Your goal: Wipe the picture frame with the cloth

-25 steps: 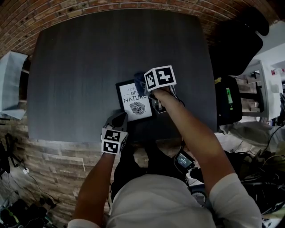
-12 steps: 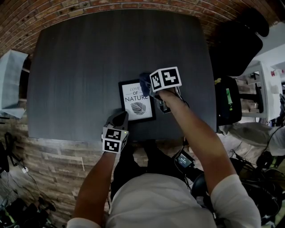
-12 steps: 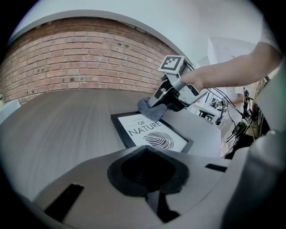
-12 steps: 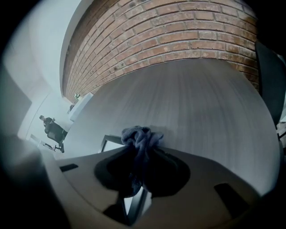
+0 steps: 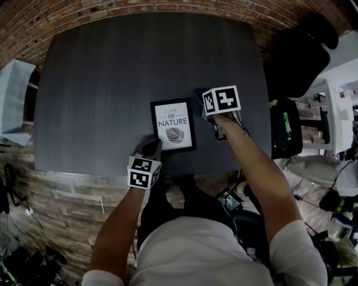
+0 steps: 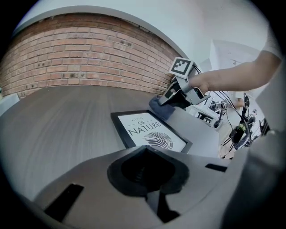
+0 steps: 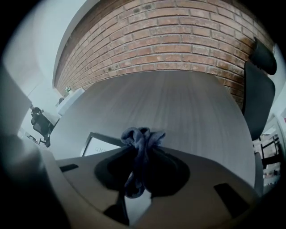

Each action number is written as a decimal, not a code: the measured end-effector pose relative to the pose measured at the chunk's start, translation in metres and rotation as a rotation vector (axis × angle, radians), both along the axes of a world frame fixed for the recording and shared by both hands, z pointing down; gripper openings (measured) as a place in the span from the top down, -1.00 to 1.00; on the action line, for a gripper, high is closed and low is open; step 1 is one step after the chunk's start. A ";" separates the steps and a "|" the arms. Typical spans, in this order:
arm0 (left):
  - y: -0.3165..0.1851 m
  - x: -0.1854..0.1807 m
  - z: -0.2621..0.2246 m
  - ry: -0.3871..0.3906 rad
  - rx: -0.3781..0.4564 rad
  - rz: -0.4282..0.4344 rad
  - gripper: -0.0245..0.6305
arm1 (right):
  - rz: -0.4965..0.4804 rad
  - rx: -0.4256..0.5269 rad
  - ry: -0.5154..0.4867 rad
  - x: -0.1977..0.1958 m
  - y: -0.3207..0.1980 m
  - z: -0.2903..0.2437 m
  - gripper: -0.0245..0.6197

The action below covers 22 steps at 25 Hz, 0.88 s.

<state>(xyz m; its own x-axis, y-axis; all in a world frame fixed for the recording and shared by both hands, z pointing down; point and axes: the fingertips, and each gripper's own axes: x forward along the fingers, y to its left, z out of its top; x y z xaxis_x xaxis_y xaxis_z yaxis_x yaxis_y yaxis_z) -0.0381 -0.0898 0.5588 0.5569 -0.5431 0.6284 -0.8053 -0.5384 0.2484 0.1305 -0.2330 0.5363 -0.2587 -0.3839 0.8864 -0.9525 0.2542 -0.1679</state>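
The black picture frame (image 5: 174, 125) with its "NATURE" print lies flat near the front edge of the dark table (image 5: 112, 72). My right gripper (image 5: 203, 101) is shut on a bunched blue cloth (image 5: 196, 94) and hangs beside the frame's upper right corner, off the glass. In the right gripper view the cloth (image 7: 140, 142) sticks out between the jaws, with the frame's corner (image 7: 99, 145) to the left. My left gripper (image 5: 151, 147) is shut on nothing, by the frame's near left corner. In the left gripper view the frame (image 6: 149, 133) lies just ahead, with the right gripper (image 6: 166, 99) beyond it.
A black office chair (image 5: 296, 56) stands to the right of the table. A brick wall (image 5: 168, 4) runs behind it. A grey box (image 5: 14, 100) sits off the left edge. Cables and gear (image 5: 330, 201) lie on the floor at the right.
My right gripper has carried the cloth to the right, off the frame's upper part to beside its right edge. The left gripper has stayed where it was.
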 end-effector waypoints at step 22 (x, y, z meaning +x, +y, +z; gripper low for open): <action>0.016 -0.003 0.000 0.005 -0.015 0.049 0.91 | -0.140 -0.112 -0.424 -0.188 0.058 -0.010 0.58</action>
